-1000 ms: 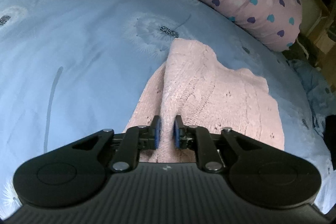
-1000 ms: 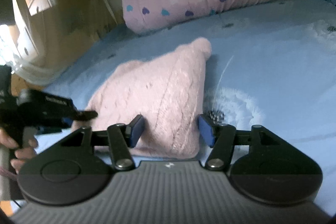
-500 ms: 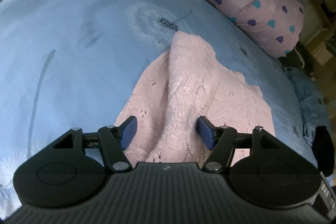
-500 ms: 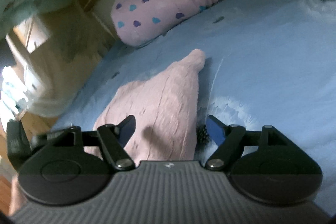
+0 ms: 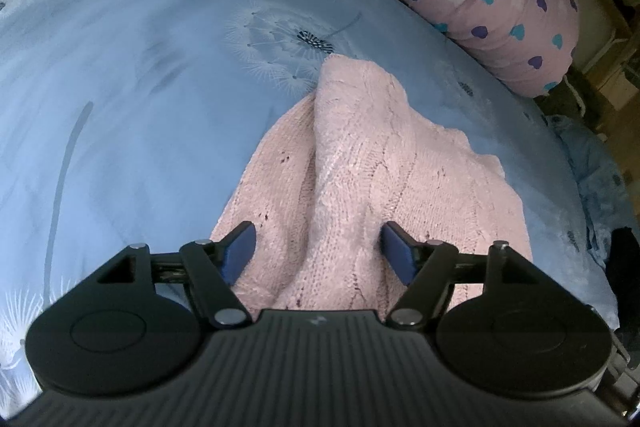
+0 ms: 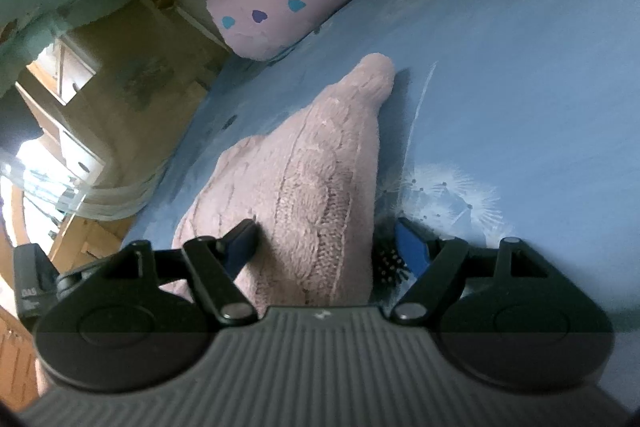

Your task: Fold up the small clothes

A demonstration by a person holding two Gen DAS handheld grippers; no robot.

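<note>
- The left gripper (image 5: 318,247) was opening, jaws spread around a raised ridge of the pink knit garment (image 5: 376,163), pads clear.
- The right gripper (image 6: 326,247) stood spread over that garment's edge.
- Bare blue bedsheet (image 5: 132,99) filled the frame's left.

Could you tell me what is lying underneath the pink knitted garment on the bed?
The pink knitted garment lies folded on the blue dandelion-print bedsheet, its top layer draped over its own lower layer. Whatever else lies beneath is covered.

Left tongs (image 5: 318,249), jaws opening, straddle a raised fold of pink sweater (image 5: 384,163).
</note>
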